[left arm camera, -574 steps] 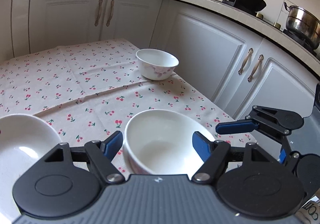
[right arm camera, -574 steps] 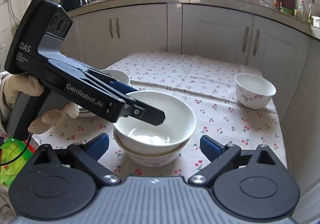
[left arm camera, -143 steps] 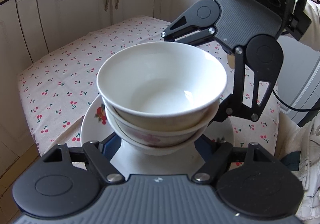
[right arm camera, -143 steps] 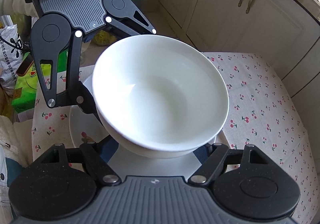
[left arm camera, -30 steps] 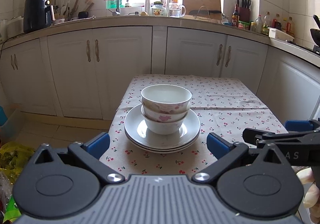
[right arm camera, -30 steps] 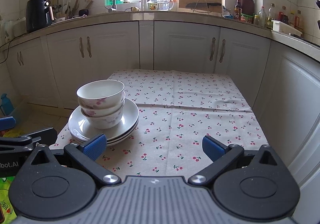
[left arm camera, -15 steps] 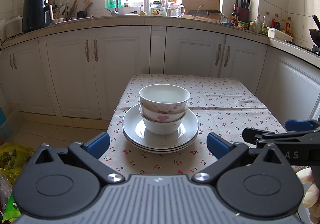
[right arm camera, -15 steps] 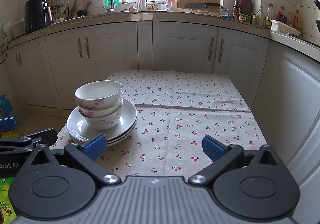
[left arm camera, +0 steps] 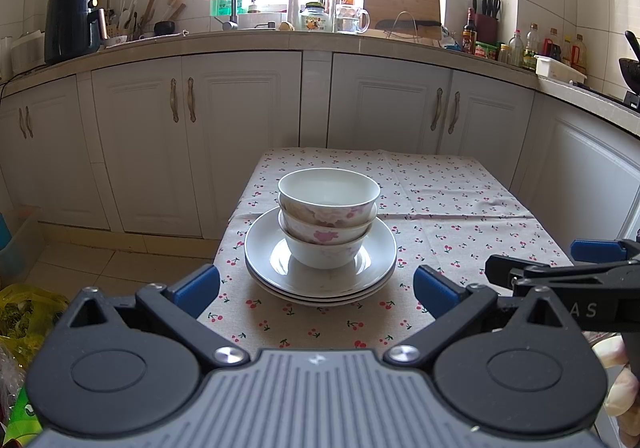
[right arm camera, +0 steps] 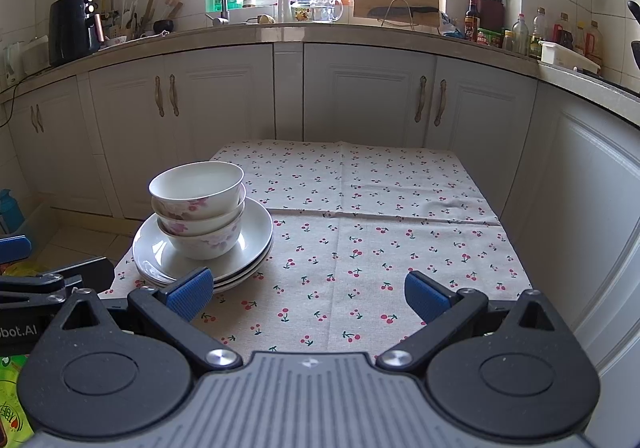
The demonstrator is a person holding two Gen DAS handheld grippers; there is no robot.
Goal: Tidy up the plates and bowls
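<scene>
Three white bowls with pink flowers (left arm camera: 328, 220) (right arm camera: 198, 210) sit nested on a stack of white plates (left arm camera: 260, 252) (right arm camera: 258, 232) near the front left corner of the cherry-print table (left arm camera: 460, 224) (right arm camera: 380, 232). My left gripper (left arm camera: 316, 290) is open, pulled back from the stack, nothing between its blue fingertips. My right gripper (right arm camera: 308, 294) is open too, empty, held off the table's front edge to the right of the stack. In the left wrist view the right gripper (left arm camera: 560, 268) shows at the right edge; in the right wrist view the left gripper (right arm camera: 44, 280) shows at the left edge.
White cabinets (left arm camera: 240, 136) wrap around the table's back and right side. The counter (right arm camera: 280, 30) holds a sink tap, a black appliance (left arm camera: 72, 24), jars, bottles and a cutting board. Bags (left arm camera: 24, 312) lie on the tiled floor at the left. A gloved hand (left arm camera: 616, 388) holds the right tool.
Both grippers have drifted very slightly; the stack of bowls and plates looks almost unmoved in both views. Both stay open and empty.
</scene>
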